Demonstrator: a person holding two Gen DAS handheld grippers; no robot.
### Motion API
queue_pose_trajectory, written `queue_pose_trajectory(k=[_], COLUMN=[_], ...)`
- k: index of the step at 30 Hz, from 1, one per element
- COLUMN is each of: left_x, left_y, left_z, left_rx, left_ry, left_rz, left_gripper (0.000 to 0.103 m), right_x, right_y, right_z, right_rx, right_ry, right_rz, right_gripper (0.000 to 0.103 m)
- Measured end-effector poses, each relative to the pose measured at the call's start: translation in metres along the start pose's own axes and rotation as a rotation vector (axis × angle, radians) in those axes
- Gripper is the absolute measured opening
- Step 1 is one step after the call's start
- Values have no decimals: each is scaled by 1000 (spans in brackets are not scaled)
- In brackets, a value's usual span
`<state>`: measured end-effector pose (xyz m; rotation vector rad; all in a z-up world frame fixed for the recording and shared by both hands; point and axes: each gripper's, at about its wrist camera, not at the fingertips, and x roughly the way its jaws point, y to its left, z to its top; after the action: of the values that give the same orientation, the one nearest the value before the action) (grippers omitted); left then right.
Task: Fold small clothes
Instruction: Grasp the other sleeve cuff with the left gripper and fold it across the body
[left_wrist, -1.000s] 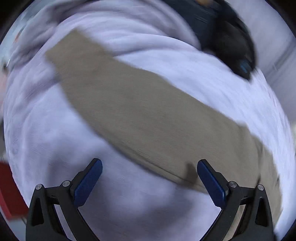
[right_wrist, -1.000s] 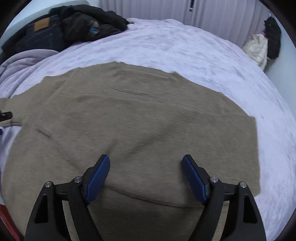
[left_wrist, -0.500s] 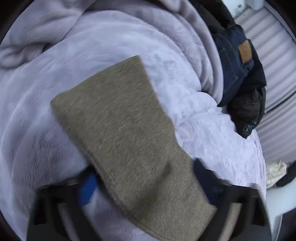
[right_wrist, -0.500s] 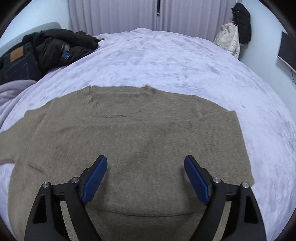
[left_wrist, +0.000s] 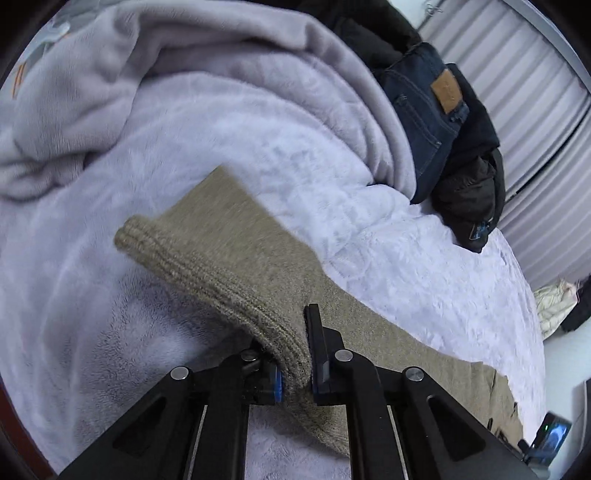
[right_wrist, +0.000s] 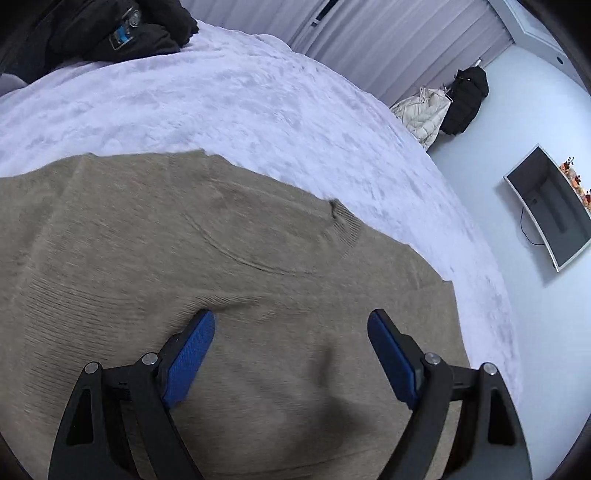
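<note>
A tan knit sweater (right_wrist: 184, 240) lies spread flat on the lavender bed cover (right_wrist: 221, 103), its collar (right_wrist: 343, 225) toward the far side. In the left wrist view its long sleeve (left_wrist: 229, 236) runs out across the bed. My left gripper (left_wrist: 295, 354) is shut on the ribbed cuff, whose edge bunches up between the pads and lifts off the cover. My right gripper (right_wrist: 291, 354) hangs open just above the sweater's chest near the right shoulder, with only flat knit below and nothing between its blue pads (right_wrist: 190, 354).
A crumpled lavender blanket (left_wrist: 110, 92) is heaped at the left of the bed. Dark jeans (left_wrist: 424, 107) and a black jacket (left_wrist: 469, 184) lie at the far end. Pleated curtains (right_wrist: 388, 40), hanging coats (right_wrist: 424, 114) and a monitor (right_wrist: 550, 206) stand beyond the bed.
My left gripper went from wide open to shut on the sleeve cuff, and the cuff's edge now lifts. My right gripper swung right across the sweater toward the collar and right shoulder, staying open.
</note>
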<state>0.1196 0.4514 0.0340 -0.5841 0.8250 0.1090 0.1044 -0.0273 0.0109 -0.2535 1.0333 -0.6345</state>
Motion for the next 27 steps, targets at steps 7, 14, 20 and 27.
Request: queue_pose_trajectory(k=[7,14,20,27], left_x=[-28,-50,-51,-17], left_y=[-29,-57,-134,-288], left_z=[0,-6,-39,-143], left_rx=[122,167,307,551], left_ry=[-68,-92,-36,138], left_rz=[37,15,-33,-131], left_gripper=[10,10,10,10], right_x=[-52,-118,-109,-25], right_y=[91,148,41,-113], right_z=[12,-1,-5,-27], right_rx=[-120,-362,-170,24], right_ry=[-92,-167,-178,-97], right_rz=[57,605,669,451], right_gripper=[88,88,88,88])
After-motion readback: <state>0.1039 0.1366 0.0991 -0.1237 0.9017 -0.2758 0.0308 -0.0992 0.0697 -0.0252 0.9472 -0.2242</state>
